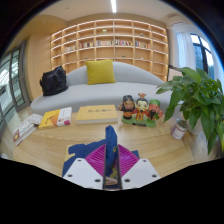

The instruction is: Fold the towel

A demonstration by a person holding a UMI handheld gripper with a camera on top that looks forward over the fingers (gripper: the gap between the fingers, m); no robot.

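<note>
Pinched between the gripper's [111, 166] pressed-together fingers, the blue towel [103, 152] stands lifted off the desk [45, 148]. A fold looks under way; next, likely carry this edge across and lay it flat.

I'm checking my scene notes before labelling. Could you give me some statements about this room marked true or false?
1. A yellow pillow lies on the sofa. True.
2. The black bag sits on the floor. False: it sits on the sofa, at the end away from the plant.
3. The shelves behind the sofa are bare. False: they hold rows of books.
4. Small dolls stand on the table in front of the sofa. True.
5. The gripper points over the table toward the sofa. True.
</note>
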